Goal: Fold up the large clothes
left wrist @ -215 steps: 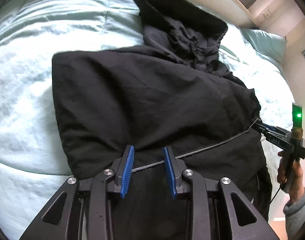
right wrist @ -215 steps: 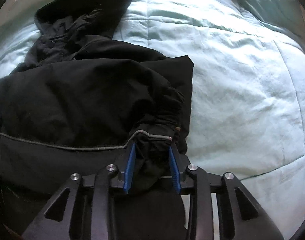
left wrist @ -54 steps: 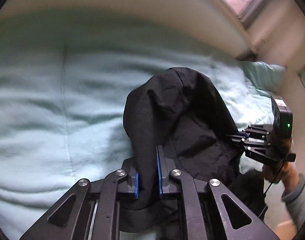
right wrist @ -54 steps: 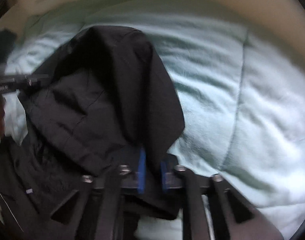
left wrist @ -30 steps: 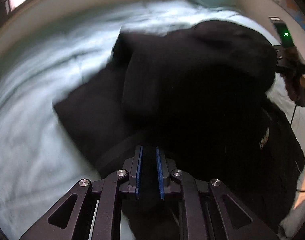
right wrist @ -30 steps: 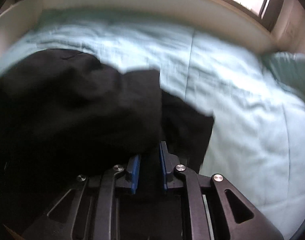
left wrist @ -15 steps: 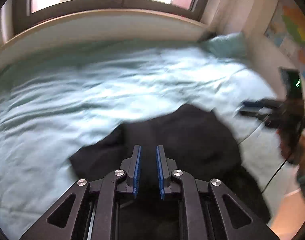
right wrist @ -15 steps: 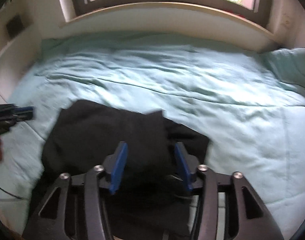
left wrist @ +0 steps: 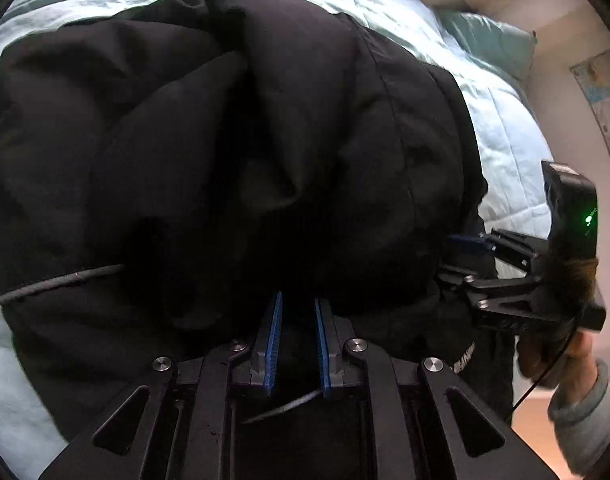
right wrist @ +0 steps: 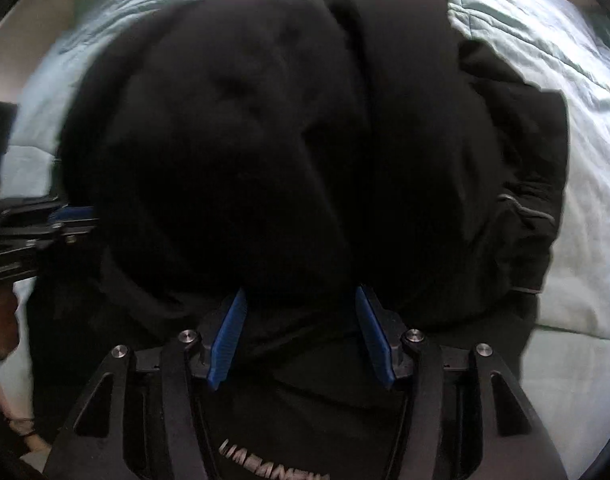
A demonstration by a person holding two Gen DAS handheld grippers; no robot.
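Observation:
A large black jacket (left wrist: 245, 152) lies bunched and folded over on the pale green bed; it also fills the right wrist view (right wrist: 305, 152). My left gripper (left wrist: 297, 340) sits at the jacket's near edge, jaws narrow with black fabric between the blue pads. My right gripper (right wrist: 301, 336) is open, jaws wide apart, over the jacket's near edge with cloth under them. The right gripper also shows in the left wrist view (left wrist: 477, 256) at the jacket's right side, and the left gripper shows in the right wrist view (right wrist: 69, 220) at its left side.
The pale green quilt (left wrist: 501, 120) surrounds the jacket, also in the right wrist view (right wrist: 585, 216). A green pillow (left wrist: 485, 40) lies at the far right near the wall. A grey reflective trim line (left wrist: 61, 282) crosses the jacket's left side.
The hood end has been carried over onto the jacket body. Both grippers have come down close to the pile. The right gripper has opened wide.

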